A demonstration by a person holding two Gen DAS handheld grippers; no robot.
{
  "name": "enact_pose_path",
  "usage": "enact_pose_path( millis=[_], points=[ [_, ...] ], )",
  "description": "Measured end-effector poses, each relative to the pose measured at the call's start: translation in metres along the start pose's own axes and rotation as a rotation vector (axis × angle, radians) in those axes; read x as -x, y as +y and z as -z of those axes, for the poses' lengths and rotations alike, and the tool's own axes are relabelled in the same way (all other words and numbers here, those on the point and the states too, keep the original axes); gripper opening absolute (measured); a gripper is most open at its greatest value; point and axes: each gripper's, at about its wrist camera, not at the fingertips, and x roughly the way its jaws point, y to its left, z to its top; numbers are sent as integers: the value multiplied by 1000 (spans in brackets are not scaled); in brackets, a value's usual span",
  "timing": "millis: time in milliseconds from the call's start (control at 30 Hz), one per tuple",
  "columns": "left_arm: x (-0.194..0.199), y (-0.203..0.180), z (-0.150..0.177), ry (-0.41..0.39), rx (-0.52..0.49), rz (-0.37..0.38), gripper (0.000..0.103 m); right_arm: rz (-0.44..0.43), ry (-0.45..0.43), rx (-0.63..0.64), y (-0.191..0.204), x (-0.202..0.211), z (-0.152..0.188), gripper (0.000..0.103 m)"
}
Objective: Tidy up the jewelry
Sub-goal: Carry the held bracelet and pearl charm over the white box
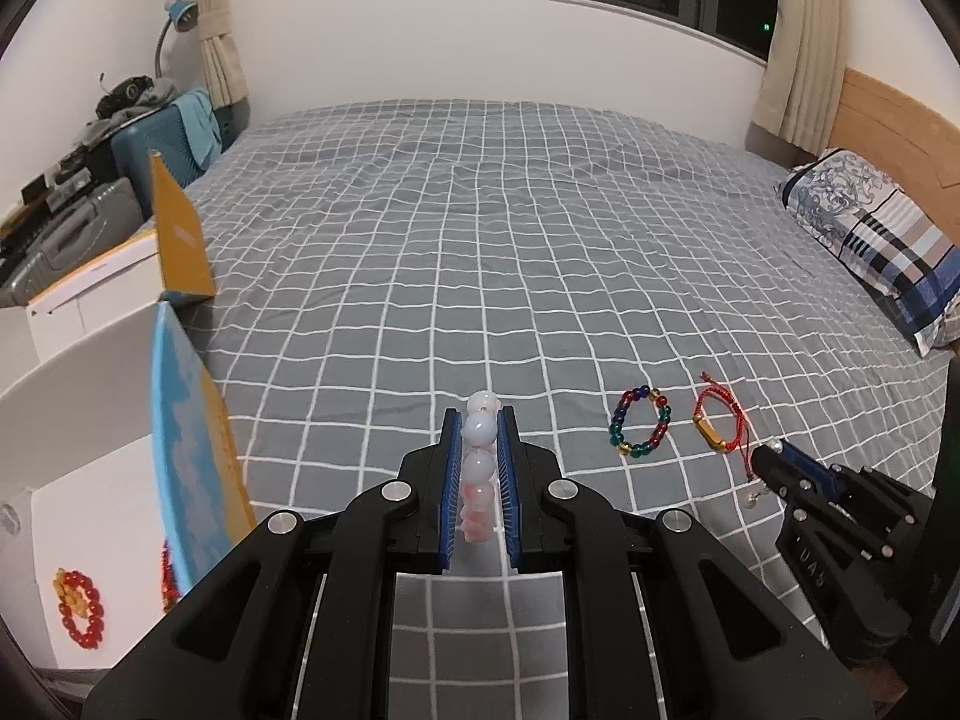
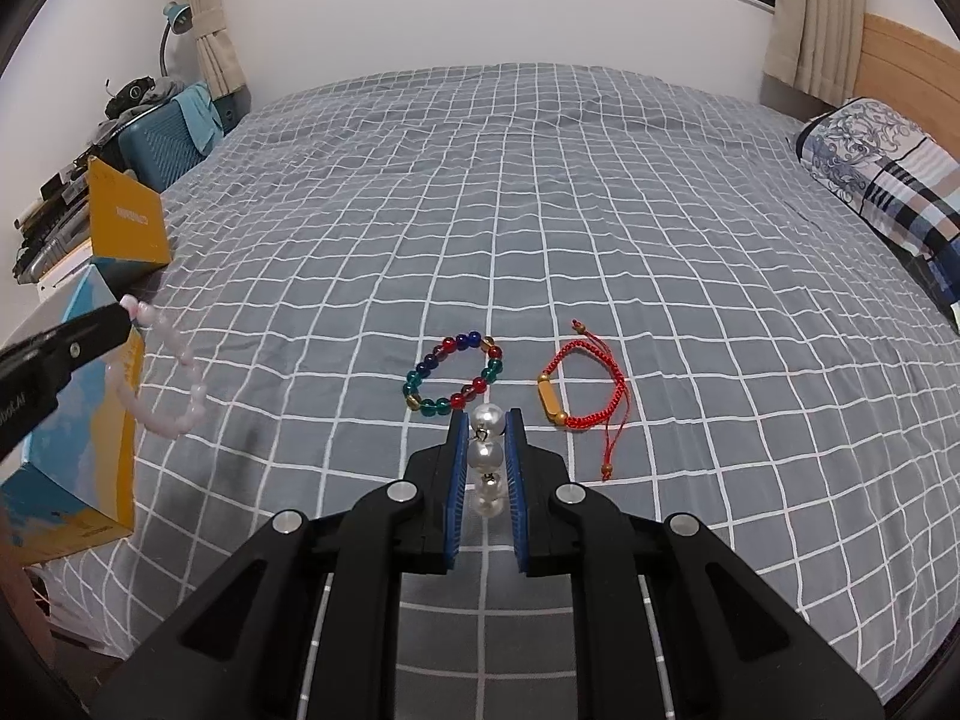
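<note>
Glossy glass-like multicoloured bracelet (image 2: 453, 373) on matt cloth bedspread (image 2: 540, 210)

Partial white lettering "UAS" on the right gripper (image 1: 774, 456) body; faint print on the yellow box flap (image 2: 129, 222) is too small to read.

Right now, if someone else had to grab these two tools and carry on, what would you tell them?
Left gripper: fingers shut on a pink bracelet, held in the air beside the open box.
Right gripper: shut on a pearl bracelet, above the bed.
Done: a red bead bracelet lies in the box.
Left: drop both held pieces in, then fetch the multicolour bracelet and the red cord bracelet from the bed.
</note>
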Motion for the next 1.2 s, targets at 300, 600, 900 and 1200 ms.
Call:
enact_pose_path(
  millis=[300,600,900,1200],
  points=[
    [29,14,2,-28,6,-24,11,8,2,3,15,19,-9,12],
    [55,35,-2,-52,11,-48,11,6,-28,30,40,42,-24,12],
    [79,67,-11,-75,36,-82,11,-14,-52,82,84,57,-38,12],
    [99,110,-8,-82,77,-135,12,-52,-66,127,129,66,-47,12]
  ],
)
